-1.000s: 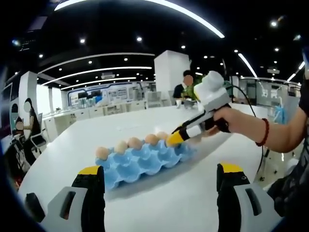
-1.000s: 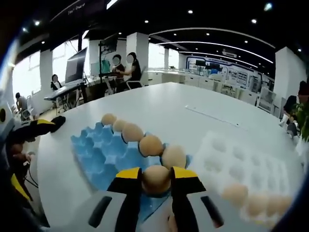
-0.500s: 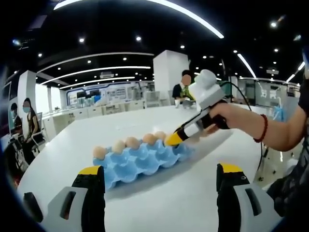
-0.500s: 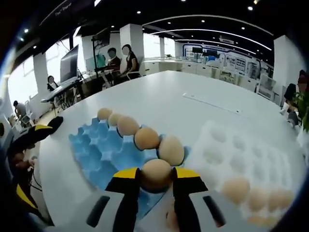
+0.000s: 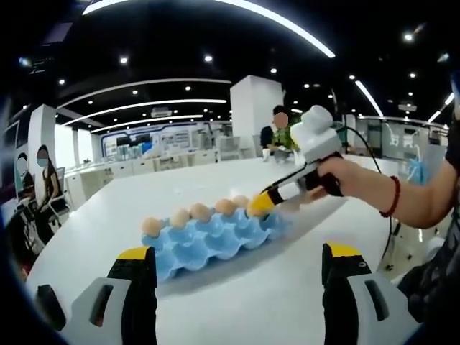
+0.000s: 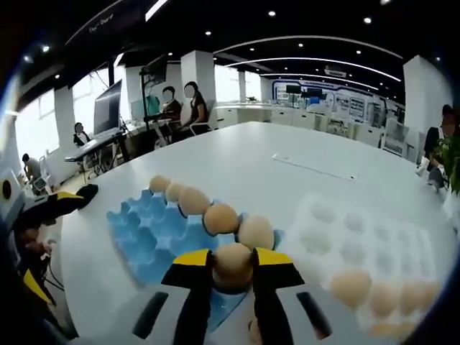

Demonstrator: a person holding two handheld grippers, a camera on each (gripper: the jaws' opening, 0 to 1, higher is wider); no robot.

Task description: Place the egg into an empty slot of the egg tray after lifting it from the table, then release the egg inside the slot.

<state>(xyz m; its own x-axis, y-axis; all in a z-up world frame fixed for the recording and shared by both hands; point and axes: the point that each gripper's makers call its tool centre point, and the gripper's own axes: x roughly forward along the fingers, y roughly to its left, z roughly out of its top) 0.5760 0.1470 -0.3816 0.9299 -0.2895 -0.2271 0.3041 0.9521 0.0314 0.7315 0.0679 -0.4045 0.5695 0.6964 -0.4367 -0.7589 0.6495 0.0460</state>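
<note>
My right gripper [image 6: 231, 259] is shut on a tan egg [image 6: 231, 263] at the near end of the blue egg tray [image 6: 147, 231]. A row of several eggs [image 6: 221, 218] runs along the tray's edge, and the held egg is in line with it. Whether the held egg rests in a slot I cannot tell. In the left gripper view the right gripper [image 5: 260, 205], held by a hand [image 5: 345, 178], has its yellow tips at the right end of the blue egg tray [image 5: 208, 243]. My left gripper [image 5: 238, 251] stands wide open in front of the tray, holding nothing.
A white foam tray [image 6: 338, 233] lies right of the blue one, with several eggs [image 6: 350, 286] in its near slots. The left gripper [image 6: 52, 207] shows at the left edge of the right gripper view. Both trays sit on a large white table [image 5: 215, 187]. People sit at desks far behind.
The right gripper keeps its hold on the egg at the tray's end, shifting only slightly there. The left gripper stays open and still.
</note>
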